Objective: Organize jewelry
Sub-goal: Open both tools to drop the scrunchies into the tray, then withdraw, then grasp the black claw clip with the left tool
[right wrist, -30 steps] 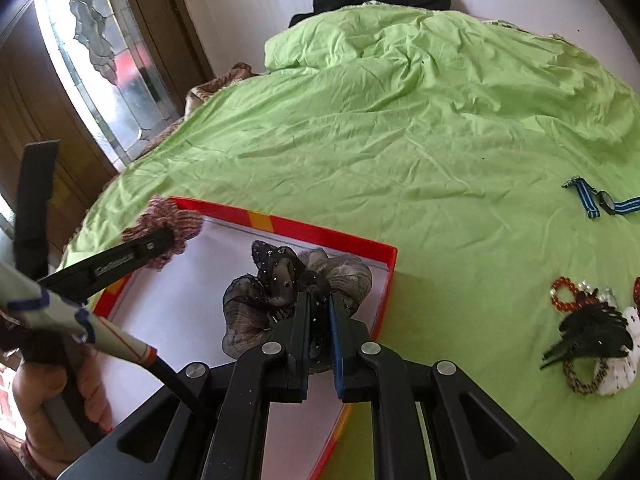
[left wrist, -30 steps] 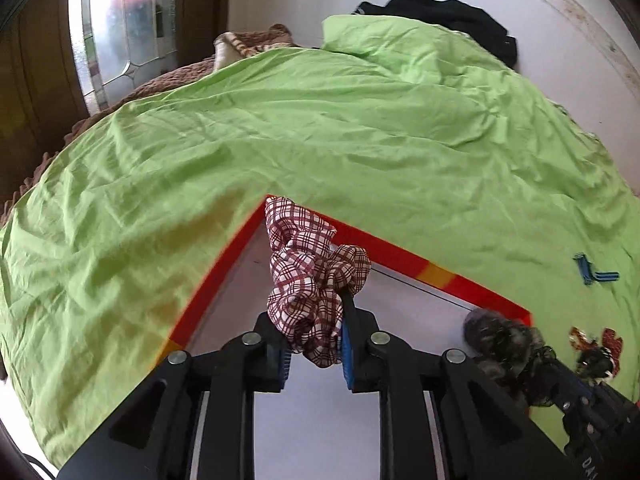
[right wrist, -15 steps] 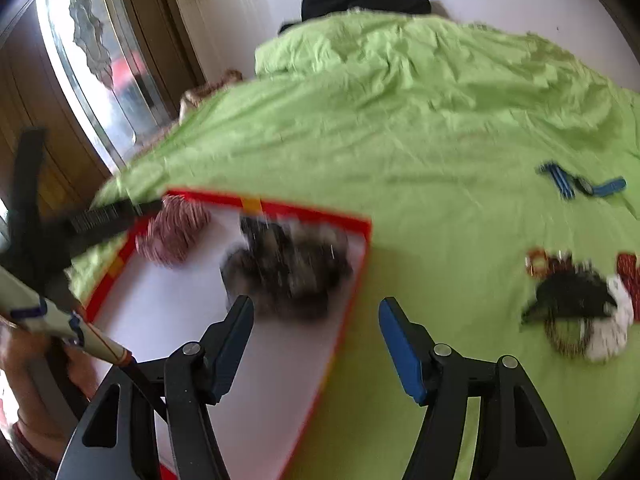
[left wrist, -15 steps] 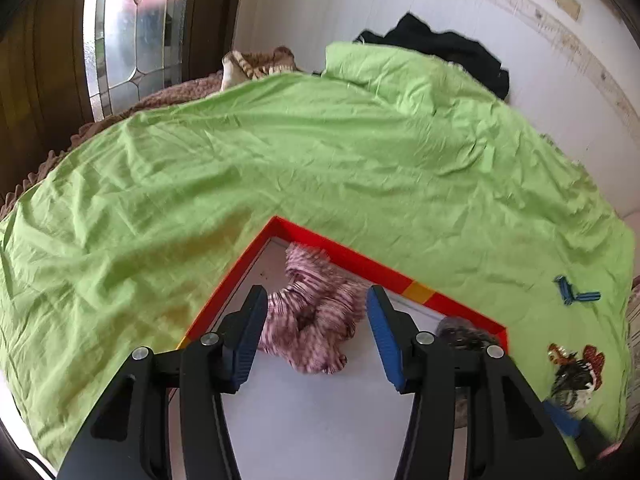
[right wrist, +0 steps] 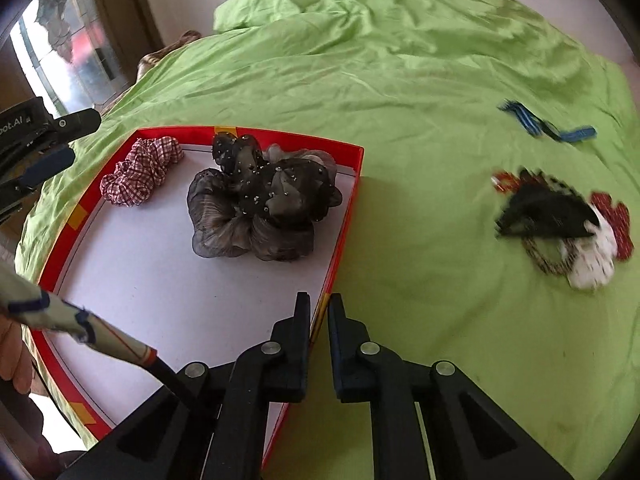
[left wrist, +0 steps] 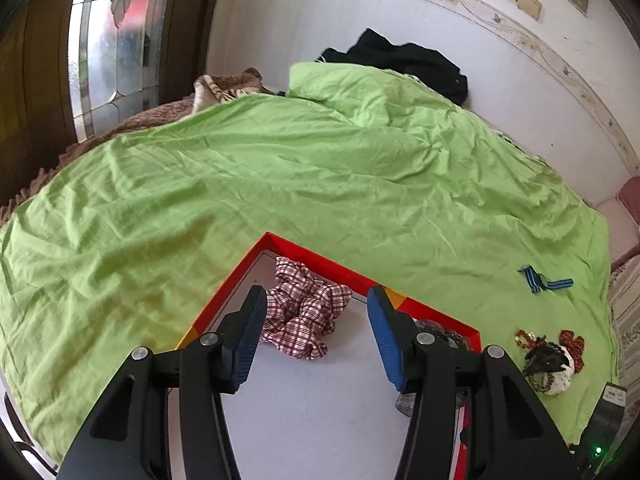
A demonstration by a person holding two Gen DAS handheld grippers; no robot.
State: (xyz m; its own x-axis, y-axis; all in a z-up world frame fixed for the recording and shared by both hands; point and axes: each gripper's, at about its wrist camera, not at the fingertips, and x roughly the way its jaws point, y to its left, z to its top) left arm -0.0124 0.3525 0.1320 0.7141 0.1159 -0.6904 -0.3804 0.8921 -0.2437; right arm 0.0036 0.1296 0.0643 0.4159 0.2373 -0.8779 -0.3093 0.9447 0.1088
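A red-rimmed tray [left wrist: 320, 258] with a white floor lies on the green bedsheet [left wrist: 280, 184]. In its far corner rests a red-checked scrunchie [left wrist: 304, 320], free of any grip. My left gripper [left wrist: 317, 294] hovers open above it, fingers on either side in the picture. A dark grey beaded scrunchie [right wrist: 260, 208] lies in the tray [right wrist: 344, 216] beside the checked one [right wrist: 140, 172]. My right gripper [right wrist: 319, 298] is closing, its jaws almost together with nothing between them, over the tray's near right rim. The left gripper [right wrist: 72, 140] shows at the far left.
To the right on the sheet lies a heap of jewelry [right wrist: 560, 224] with a black piece, beads and red and white bits. A blue striped strap [right wrist: 540, 124] lies beyond it. Black clothing [left wrist: 408, 60] sits at the bed's far end, and a glass-panelled door [left wrist: 108, 60] stands on the left.
Both grippers let go: the checked scrunchie and the dark grey one now lie in the tray. The left gripper rose and stays open. The right one opened, moved right and came together again.
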